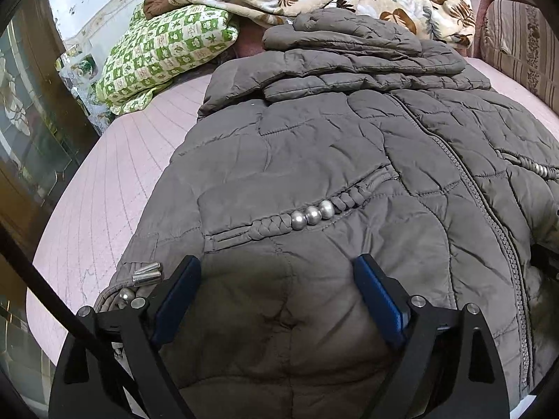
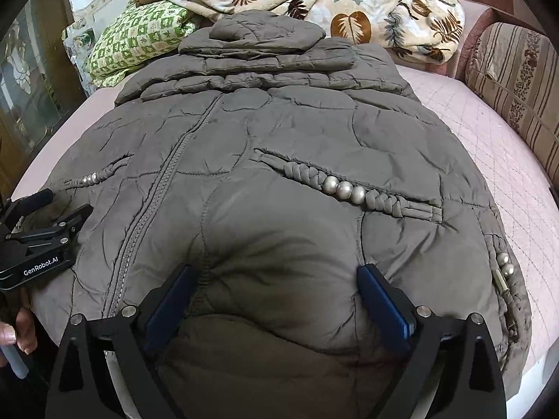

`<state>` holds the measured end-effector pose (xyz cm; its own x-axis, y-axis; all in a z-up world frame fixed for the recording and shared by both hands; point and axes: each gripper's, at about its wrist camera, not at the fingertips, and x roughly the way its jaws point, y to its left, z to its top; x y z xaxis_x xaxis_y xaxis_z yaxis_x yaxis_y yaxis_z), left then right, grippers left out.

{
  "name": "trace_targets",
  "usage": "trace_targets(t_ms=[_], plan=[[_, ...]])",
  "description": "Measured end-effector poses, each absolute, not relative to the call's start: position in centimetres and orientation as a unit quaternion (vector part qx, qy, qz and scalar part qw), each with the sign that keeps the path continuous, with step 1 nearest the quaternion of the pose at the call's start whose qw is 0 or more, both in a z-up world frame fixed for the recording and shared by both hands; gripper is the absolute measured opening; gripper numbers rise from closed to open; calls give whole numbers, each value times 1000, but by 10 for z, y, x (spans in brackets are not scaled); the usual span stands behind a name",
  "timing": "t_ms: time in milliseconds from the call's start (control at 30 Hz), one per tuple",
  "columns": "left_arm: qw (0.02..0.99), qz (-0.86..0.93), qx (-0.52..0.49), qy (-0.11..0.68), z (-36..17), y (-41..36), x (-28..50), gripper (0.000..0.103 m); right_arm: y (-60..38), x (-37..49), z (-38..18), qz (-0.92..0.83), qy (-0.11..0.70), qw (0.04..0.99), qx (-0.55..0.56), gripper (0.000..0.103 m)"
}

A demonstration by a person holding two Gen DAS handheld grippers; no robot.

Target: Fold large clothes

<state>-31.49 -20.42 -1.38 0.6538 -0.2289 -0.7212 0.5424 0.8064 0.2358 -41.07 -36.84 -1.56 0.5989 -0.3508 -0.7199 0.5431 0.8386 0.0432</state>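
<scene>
Pink quilted bedding (image 1: 115,188) covers the bed where I work, and on it the grey padded jacket (image 1: 349,160) lies flat with its front up. Its long axis runs away from me: the hem is near my fingers and the hood (image 2: 258,31) is at the far end, folded onto the collar. The zipper (image 2: 167,178) runs along this same axis. My left gripper (image 1: 277,300) is low over the hem part on the left half of the jacket, its blue pads (image 1: 380,300) spread wide with puffy fabric between them, not clamped. My right gripper (image 2: 276,303) stands the same way over the right half, also wide, holding nothing. Each pocket has a braided trim with three silver beads (image 1: 312,214). Behind the hood lie a green checked pillow (image 1: 164,52) and a floral blanket (image 2: 349,7). At the right side stands a striped cushion (image 2: 517,80). At the left, a glass-fronted wooden cabinet (image 1: 31,139) is beside the bed.
</scene>
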Motion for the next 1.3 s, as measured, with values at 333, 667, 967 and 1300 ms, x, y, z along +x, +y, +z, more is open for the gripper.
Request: trace_targets(t_ms=[333,667,967,1300], plan=[[885,-220,220,347,-14,-203,-316,92,-365,-409,-20,-249,354,894,117,102],[895,-216,187,341,-19,-194,-317,96,-365,-410,-21,-239,350,898,115,102],[898,-223,157,344,-19,-176,-332,96,-364,-411,-20,-236,352,898,118,102],[897,-246,156,333,-12,-153,-356,96,-359,-433,-8,-212,345,905,132,102]])
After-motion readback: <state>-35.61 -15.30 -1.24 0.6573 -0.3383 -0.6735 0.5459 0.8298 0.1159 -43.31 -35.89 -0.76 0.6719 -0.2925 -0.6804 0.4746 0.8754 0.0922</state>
